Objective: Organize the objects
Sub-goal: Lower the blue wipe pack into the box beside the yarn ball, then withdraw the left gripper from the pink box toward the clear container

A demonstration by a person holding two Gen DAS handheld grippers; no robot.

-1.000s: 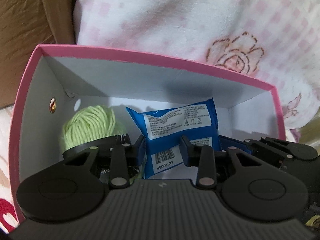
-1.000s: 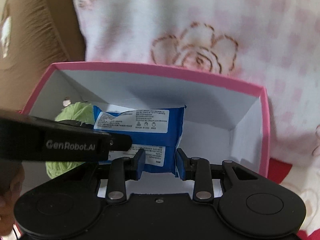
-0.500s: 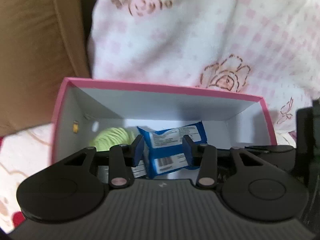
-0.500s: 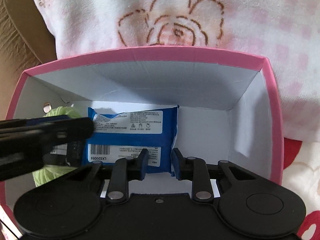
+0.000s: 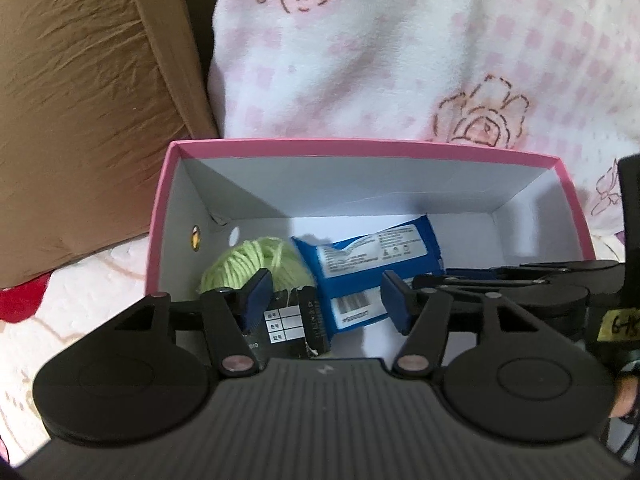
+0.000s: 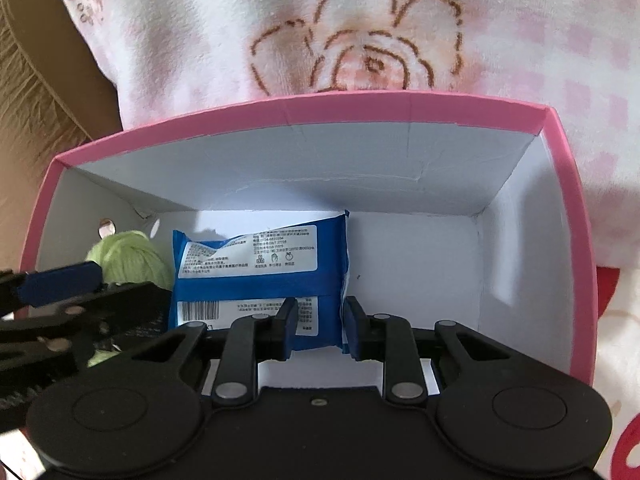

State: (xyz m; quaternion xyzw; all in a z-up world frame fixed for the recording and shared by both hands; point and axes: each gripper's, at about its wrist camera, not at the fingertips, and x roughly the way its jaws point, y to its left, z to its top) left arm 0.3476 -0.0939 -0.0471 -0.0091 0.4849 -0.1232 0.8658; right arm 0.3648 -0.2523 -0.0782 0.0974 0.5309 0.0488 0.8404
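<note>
While its jaws were opening, the left hand-held gripper [image 5: 326, 294] hovered over the near end of the pink box [image 5: 360, 148], pads apart and pressing on nothing; behind the gap showed the black label of the green yarn ball [image 5: 256, 260] and the lower edge of the blue wipes pack [image 5: 376, 256]. The right hand-held gripper [image 6: 320, 326] was clamped together on the near right corner of the same wipes pack [image 6: 260, 264], which lay flat on the white floor of the box [image 6: 400, 110], label side up. The yarn ball [image 6: 128, 256] sat just left of the pack, touching it, near the left wall. The box rested on a pink-and-white rose-patterned blanket [image 6: 360, 32], with a brown cushion [image 5: 80, 100] beyond its left corner
</note>
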